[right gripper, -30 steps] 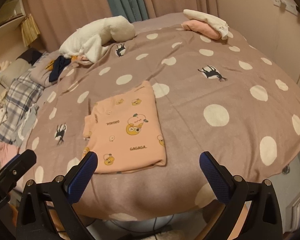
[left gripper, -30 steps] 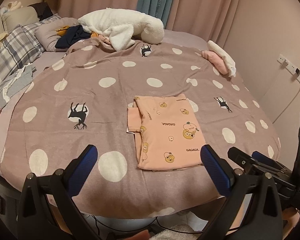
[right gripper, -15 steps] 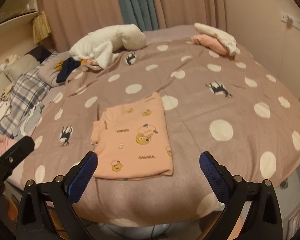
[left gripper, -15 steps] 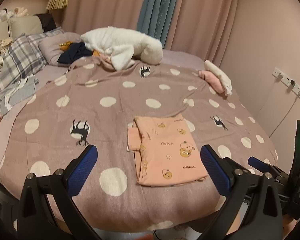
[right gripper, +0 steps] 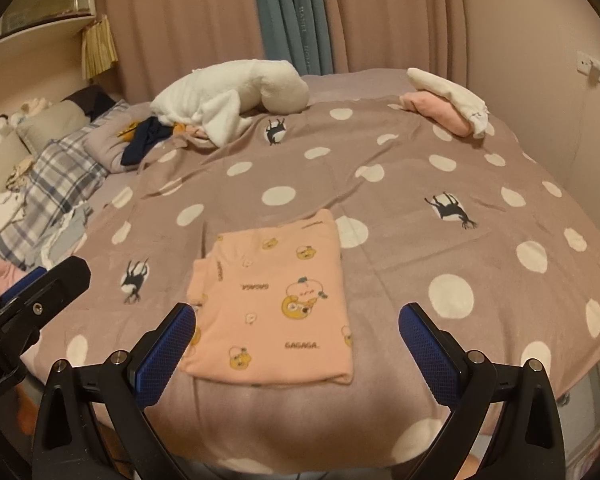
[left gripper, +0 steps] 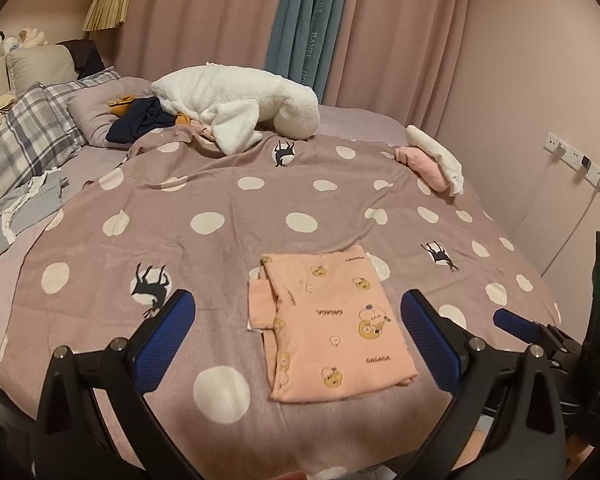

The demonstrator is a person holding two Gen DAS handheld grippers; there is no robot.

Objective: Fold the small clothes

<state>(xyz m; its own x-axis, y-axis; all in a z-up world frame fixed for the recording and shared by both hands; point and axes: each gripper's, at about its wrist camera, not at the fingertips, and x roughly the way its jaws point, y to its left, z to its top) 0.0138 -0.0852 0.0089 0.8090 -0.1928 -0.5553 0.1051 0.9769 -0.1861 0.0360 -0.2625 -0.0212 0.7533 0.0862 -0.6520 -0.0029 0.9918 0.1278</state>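
Observation:
A small peach garment with bear prints [left gripper: 332, 328] lies folded into a flat rectangle on the polka-dot blanket [left gripper: 220, 216], near the bed's front edge; it also shows in the right wrist view [right gripper: 276, 304]. A small flap sticks out at its left side. My left gripper [left gripper: 298, 336] is open and empty, held back above the front edge. My right gripper [right gripper: 296, 350] is open and empty, also back from the garment. Each gripper shows at the edge of the other's view.
A white fluffy heap [left gripper: 240, 108] and dark clothes [left gripper: 140, 120] lie at the back. A folded pink and white stack [left gripper: 432, 160] sits back right. Plaid pillows [left gripper: 24, 140] and loose clothes lie left. A wall socket with cable [left gripper: 576, 160] is right.
Both grippers have pulled back and tilted up from the bed. The folded garment has not moved.

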